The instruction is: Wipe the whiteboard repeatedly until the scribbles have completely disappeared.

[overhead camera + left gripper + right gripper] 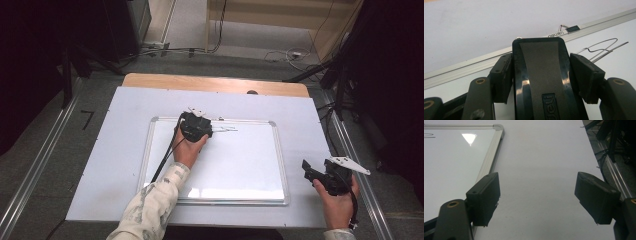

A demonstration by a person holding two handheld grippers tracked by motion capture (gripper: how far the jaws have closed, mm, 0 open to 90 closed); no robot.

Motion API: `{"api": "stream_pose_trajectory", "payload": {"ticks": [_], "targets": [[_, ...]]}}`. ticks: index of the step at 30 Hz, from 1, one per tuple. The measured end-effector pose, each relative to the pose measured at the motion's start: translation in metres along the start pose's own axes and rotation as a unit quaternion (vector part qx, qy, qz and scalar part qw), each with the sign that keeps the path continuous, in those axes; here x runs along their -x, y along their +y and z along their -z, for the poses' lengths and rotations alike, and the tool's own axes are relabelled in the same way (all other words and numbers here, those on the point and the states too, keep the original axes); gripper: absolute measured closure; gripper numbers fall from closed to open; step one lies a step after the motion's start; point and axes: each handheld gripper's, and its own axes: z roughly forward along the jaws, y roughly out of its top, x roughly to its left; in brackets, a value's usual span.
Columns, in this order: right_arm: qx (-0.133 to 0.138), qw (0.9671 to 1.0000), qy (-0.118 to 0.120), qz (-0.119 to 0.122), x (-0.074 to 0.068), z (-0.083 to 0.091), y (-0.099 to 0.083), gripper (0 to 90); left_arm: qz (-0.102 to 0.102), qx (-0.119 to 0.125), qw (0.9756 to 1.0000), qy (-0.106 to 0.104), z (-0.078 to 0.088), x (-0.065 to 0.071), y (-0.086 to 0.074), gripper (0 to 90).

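The white-covered bench [100,150] carries a glossy aluminium-framed whiteboard [250,165] marked "deli", where the left hand-held gripper [541,72] clamps a glossy black "deli" eraser [541,82] near the top edge, while the right hand-held gripper [537,200] hangs wide open beside the frame.

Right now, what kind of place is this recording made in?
Probably a lab or recording room, not a home: a table with a whiteboard on it, rails along the floor on both sides, loose cables and dark stands around it.
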Motion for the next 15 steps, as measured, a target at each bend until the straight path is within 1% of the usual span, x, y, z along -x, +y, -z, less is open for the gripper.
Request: {"api": "stream_pose_trajectory", "payload": {"ticks": [6, 7, 10, 15], "targets": [[0.000, 1.0000, 0.000, 0.000, 0.0000, 0.0000, -0.0001, 18.9, -0.003, -0.001, 1.0000, -0.002, -0.0012, 0.0032, 0.0010, 38.7], [0.000, 1.0000, 0.000, 0.000, 0.0000, 0.0000, -0.0001, 18.9, -0.001, 0.001, 1.0000, -0.002, -0.0017, 0.0043, 0.0012, 38.7], [0.000, 1.0000, 0.000, 0.000, -0.0002, -0.0002, -0.0001, 18.9, -0.006, 0.001, 1.0000, -0.003, -0.0025, 0.0064, 0.0020, 38.7], [0.000, 1.0000, 0.000, -0.001, -0.0001, -0.0001, -0.0001, 18.9, -0.007, 0.001, 1.0000, -0.006, -0.0038, 0.0091, 0.0028, 38.7]]}}
